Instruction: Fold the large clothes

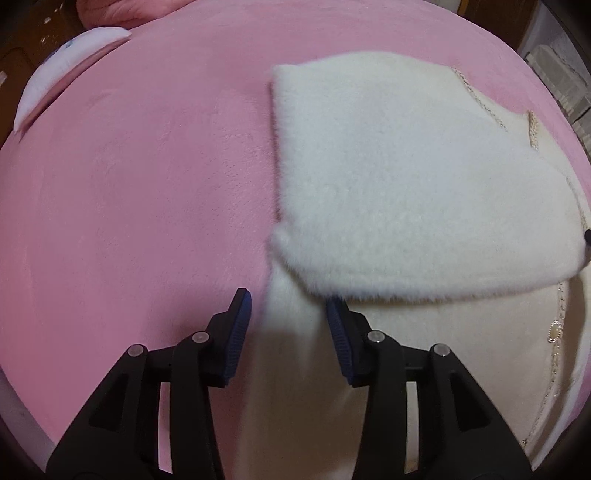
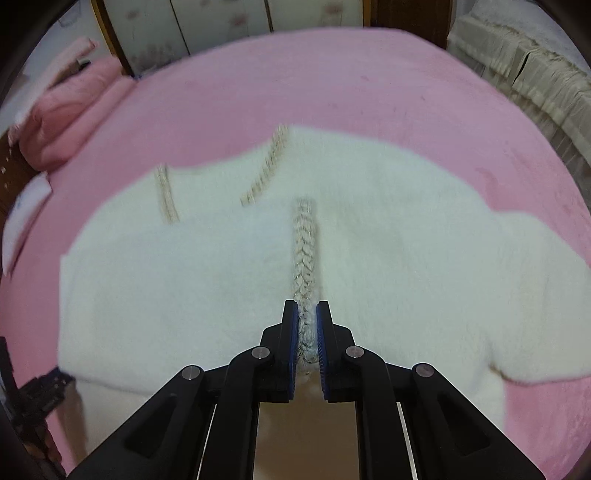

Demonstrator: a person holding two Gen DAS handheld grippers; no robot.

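Observation:
A white fluffy cardigan [image 1: 406, 184] with braided beige trim lies spread on a pink blanket [image 1: 129, 184]. In the left wrist view a fuzzy flap is folded over its smoother cream body. My left gripper [image 1: 288, 306] hangs open just above the garment's left edge, fabric showing between the fingers but the pads [image 1: 236, 332] not pressing on it. In the right wrist view the cardigan [image 2: 184, 277] fills the middle. My right gripper [image 2: 306, 310] is shut on the braided trim [image 2: 304, 251] that runs up the front.
A pale pillow [image 1: 66, 55] lies at the blanket's far left. A rolled pink quilt [image 2: 66, 118] sits by a wardrobe [image 2: 221, 22]. Cream-covered furniture [image 2: 535, 81] stands at the right. A dark object [image 2: 40, 391] shows at the lower left edge.

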